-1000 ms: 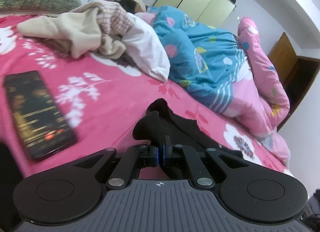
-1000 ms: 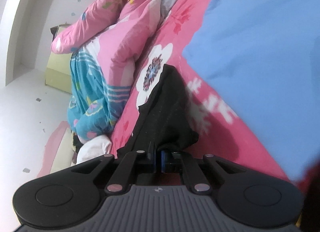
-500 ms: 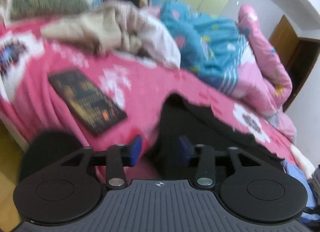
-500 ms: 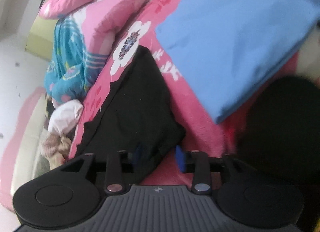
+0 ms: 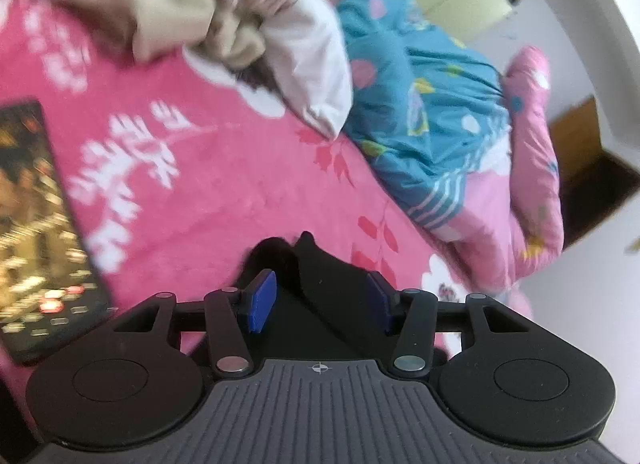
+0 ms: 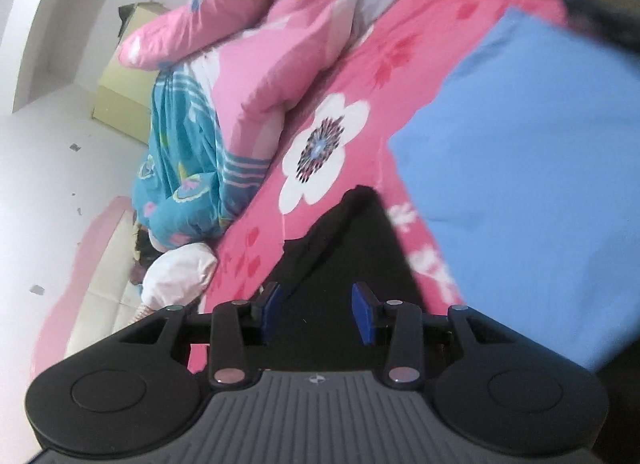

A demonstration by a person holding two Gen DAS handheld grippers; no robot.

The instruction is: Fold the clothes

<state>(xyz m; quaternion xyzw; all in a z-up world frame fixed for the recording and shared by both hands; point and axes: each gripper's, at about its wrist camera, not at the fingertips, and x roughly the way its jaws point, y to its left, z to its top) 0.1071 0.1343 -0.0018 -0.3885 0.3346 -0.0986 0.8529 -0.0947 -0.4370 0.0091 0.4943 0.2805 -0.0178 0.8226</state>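
With both grippers released, left (image 5: 320,300) and right (image 6: 316,312), jaws just opened over the black garment (image 6: 352,264) lying slack beneath and ahead of them, its loose fold risked springing open or snagging a pad (image 5: 262,300).

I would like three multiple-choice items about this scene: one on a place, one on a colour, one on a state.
1. Where does the phone lie?
A. on the pink bedspread
B. on the floor
C. on the blue cloth

2. What colour is the garment under the hand-held grippers?
A. white
B. black
C. green

3. How is the left hand-held gripper?
A. shut on the garment
B. open
C. shut on the phone

Answers: 1 A, bedspread surrounds it; 2 B, the cloth is dark black; 3 B, its pads stand apart, pressing nothing.
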